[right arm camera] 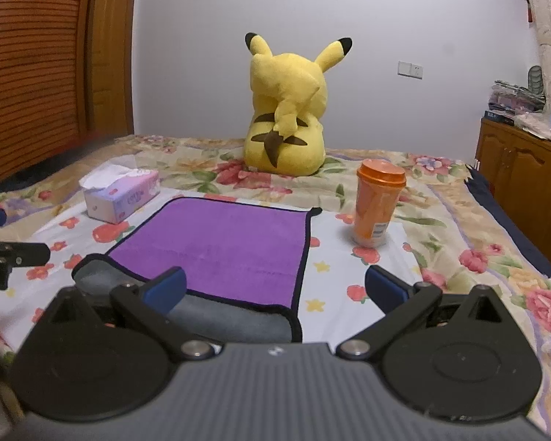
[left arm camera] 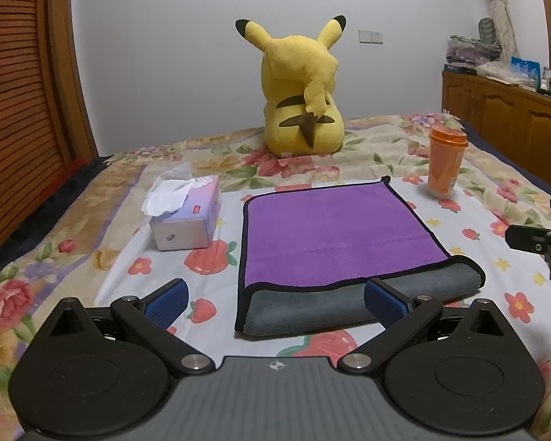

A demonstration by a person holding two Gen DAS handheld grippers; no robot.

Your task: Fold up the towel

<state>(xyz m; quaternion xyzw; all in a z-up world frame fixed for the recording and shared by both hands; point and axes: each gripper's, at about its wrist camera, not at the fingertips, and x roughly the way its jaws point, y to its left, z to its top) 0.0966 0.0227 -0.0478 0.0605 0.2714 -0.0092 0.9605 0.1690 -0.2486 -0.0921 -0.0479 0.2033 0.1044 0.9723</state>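
Directly ahead of the left hand-held gripper (left arm camera: 275, 303), its jaws spread wide and holding nothing, the purple, grey-backed, black-edged towel (left arm camera: 334, 231) lies at frame centre; the right hand-held gripper (right arm camera: 275, 290) likewise gapes empty beside its corner.

Tissue box (left arm camera: 185, 217) stood just left of towel (left arm camera: 334, 228), near far-left corner, narrow strip of bedspread (left arm camera: 503, 257) between. Orange cup (left arm camera: 446, 161) stood upright beyond far-right corner, small gap to towel edge. Yellow plush (left arm camera: 301, 92) sat farther back, well apart from towel, blocking far middle. Open bedspread lay along right side of towel and at near-left, below tissue box. Wooden cabinet (right arm camera: 525, 169) ran along right of bed, well clear. Slatted wooden panel (right arm camera: 29, 66) closed off far left.
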